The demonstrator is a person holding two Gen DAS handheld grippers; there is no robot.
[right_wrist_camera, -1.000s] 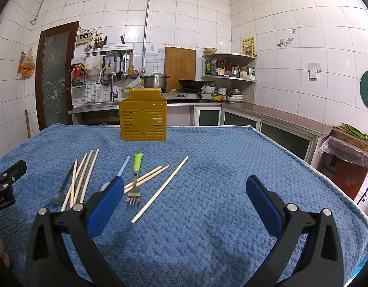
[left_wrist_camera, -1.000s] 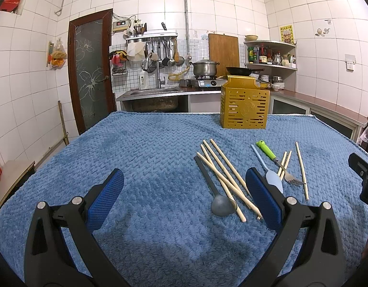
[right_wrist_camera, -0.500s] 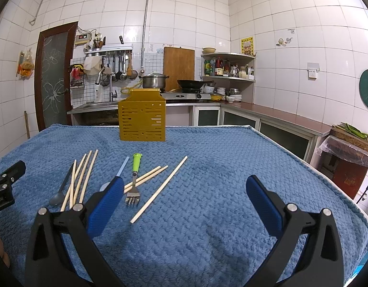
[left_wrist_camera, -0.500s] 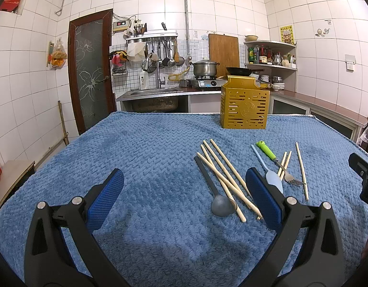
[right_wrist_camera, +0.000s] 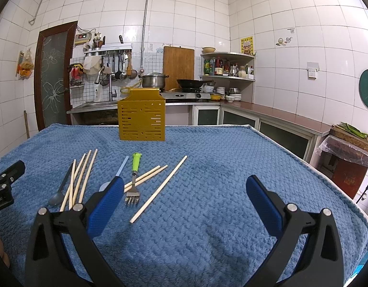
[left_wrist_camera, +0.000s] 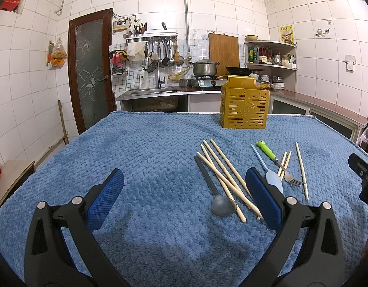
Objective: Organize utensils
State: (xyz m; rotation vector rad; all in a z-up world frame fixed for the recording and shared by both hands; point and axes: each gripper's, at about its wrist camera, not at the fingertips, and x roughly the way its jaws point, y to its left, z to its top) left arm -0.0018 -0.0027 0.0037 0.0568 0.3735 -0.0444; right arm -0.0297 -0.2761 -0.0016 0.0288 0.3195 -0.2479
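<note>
Tiled kitchen, blue-towelled bench: chopsticks, spoon, fork loose at centre, gold caddy at 12 o'clock; left gripper and right gripper released, empty; pinch one handle mid-shaft.

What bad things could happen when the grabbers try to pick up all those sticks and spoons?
The chopsticks lie crossed over each other beside the grey spoon, so pinching one may drag or scatter its neighbours. Two more chopsticks lie under the fork, so lifting either could flick the other. Thin sticks may also sink into the fluffy blue towel and slip from a gripper.
</note>
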